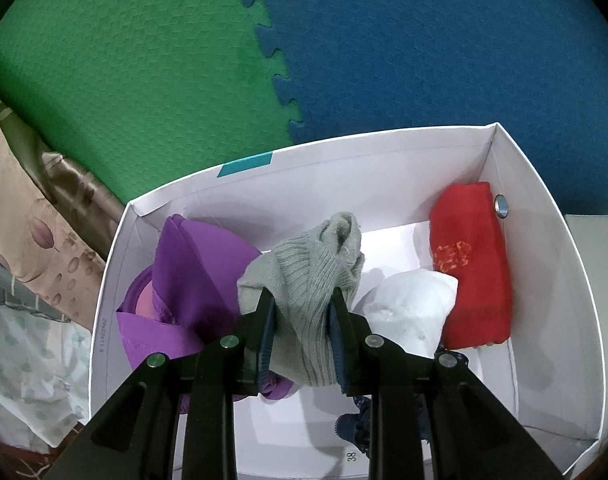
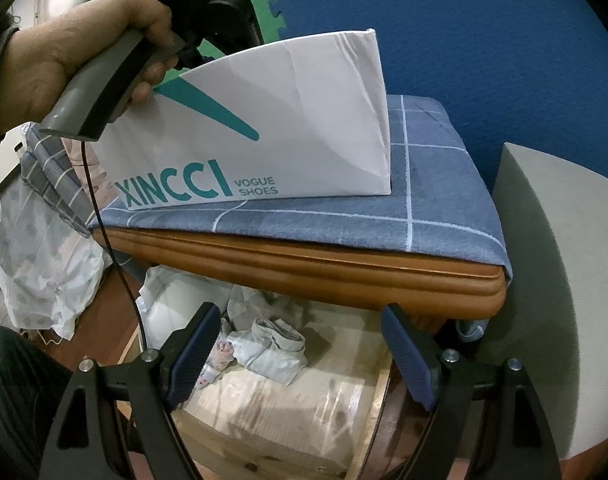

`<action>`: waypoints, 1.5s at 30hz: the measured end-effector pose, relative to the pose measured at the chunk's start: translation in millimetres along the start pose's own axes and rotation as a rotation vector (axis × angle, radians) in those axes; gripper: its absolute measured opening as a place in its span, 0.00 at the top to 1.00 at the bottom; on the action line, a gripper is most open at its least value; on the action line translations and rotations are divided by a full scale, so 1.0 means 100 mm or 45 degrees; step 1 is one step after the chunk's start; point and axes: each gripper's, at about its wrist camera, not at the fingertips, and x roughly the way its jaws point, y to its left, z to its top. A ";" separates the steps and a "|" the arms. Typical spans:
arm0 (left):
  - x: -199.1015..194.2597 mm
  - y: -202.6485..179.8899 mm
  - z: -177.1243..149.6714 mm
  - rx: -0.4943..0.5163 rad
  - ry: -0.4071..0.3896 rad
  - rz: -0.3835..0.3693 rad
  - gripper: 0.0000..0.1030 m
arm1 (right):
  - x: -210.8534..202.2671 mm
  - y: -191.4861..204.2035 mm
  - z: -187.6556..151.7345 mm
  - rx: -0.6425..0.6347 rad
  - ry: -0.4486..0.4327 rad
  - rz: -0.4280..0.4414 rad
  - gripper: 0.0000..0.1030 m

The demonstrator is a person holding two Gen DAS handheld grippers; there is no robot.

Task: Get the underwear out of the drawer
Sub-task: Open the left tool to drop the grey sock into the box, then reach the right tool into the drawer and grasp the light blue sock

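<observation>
Two hand-held grippers are working here. The left hand-held gripper [image 1: 304, 320] is clenching a grey ribbed garment [image 1: 312, 280] between its pads, over the white shoebox [image 1: 344, 160] that is sitting on the blue checked cloth [image 2: 344, 216]. The garment is bunching upward beyond the fingertips, its long axis running along the fingers; whether it is clear of the box floor is hard to tell. Purple fabric [image 1: 192, 272] is lying left of it, a white bundle [image 1: 408, 304] and a red folded piece [image 1: 472, 264] right. The right hand-held gripper [image 2: 300, 352] is hanging released and empty, over an open drawer [image 2: 288, 412] holding pale crumpled underwear [image 2: 268, 348], just ahead of its fingertips and so nearer this hand. The drawer's front is cut off below.
</observation>
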 end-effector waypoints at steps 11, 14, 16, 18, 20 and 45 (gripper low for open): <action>-0.50 0.24 -0.30 0.008 -0.139 -0.138 0.42 | 0.05 -0.02 -0.07 0.000 0.043 0.013 0.18; -1.02 0.53 -0.66 0.008 -0.322 -0.219 0.27 | 0.10 -0.03 -0.11 0.007 0.080 0.034 0.18; -1.39 0.79 -1.01 0.011 -0.479 -0.258 0.10 | 0.14 0.04 -0.15 -0.030 0.108 0.038 0.18; -1.68 1.09 -1.43 0.020 -0.628 -0.236 0.01 | 0.18 0.14 -0.18 -0.078 0.130 0.044 0.18; -1.82 1.41 -1.90 0.000 -0.709 -0.179 0.00 | 0.26 0.28 -0.23 -0.144 0.179 0.040 0.18; -1.02 2.62 -3.47 -0.383 -0.610 -0.308 0.01 | 1.94 1.89 -0.76 0.111 0.790 0.047 0.18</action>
